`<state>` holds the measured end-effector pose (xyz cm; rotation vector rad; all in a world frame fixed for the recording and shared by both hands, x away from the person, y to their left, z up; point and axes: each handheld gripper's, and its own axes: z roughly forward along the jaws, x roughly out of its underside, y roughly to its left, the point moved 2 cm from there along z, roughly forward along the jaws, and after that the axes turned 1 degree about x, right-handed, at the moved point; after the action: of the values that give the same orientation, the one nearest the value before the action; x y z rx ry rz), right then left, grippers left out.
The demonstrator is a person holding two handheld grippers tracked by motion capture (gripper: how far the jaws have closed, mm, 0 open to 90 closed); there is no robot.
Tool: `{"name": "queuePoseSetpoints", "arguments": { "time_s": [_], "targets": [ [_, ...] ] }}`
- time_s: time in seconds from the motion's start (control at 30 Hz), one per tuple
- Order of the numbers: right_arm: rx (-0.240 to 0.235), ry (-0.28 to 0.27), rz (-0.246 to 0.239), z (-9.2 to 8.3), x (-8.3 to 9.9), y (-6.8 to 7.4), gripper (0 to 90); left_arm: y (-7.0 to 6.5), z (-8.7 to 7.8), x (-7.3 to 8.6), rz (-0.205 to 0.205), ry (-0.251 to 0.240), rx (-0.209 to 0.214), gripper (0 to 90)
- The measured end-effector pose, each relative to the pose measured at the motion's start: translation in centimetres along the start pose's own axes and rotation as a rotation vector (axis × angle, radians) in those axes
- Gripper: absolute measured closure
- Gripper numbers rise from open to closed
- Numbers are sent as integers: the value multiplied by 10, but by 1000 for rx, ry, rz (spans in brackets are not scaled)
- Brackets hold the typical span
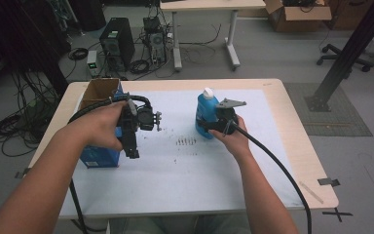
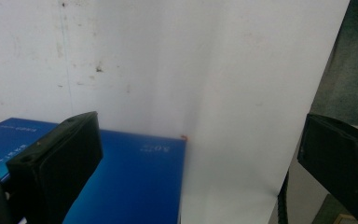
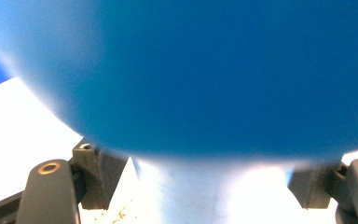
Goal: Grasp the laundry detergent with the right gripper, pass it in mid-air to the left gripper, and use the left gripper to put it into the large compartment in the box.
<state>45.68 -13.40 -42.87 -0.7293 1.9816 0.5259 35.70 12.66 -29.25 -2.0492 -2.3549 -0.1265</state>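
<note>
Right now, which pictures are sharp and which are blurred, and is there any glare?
High view: evenly lit and fairly sharp, the blue bottle and the right gripper readable. Right gripper view: the bottle sits so close that it is a soft blue blur, with bright glare on the white sheet below. Left gripper view: the blue box is clear, the fingers slightly soft.

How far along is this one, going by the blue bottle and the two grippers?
Early. Done: the right gripper has reached the blue bottle, which stands upright on the white sheet. In hand: its jaws flank the bottle's body; whether the pads press yet is unclear. The left gripper is open, holding nothing, above the blue box. Left: lifting and using the bottle; its white cap is on.
</note>
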Motion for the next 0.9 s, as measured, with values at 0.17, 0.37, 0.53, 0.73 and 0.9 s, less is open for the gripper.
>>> {"name": "queuePoseSetpoints", "arguments": {
  "time_s": [0.17,0.37,0.53,0.73,0.9],
  "targets": [
    [-8,8,-11,1,1,2,322,0,0,0,-1,-1,0,4],
    [11,11,-20,0,1,1,384,0,0,0,-1,0,0,4],
    [24,10,-34,0,1,1,420,0,1,-1,4,1,-1,4],
    [29,1,-38,0,2,1,448,1,0,-3,4,4,-1,4],
    [26,0,-38,-1,1,1,464,1,-1,-5,8,3,-2,4]
  ]
}}
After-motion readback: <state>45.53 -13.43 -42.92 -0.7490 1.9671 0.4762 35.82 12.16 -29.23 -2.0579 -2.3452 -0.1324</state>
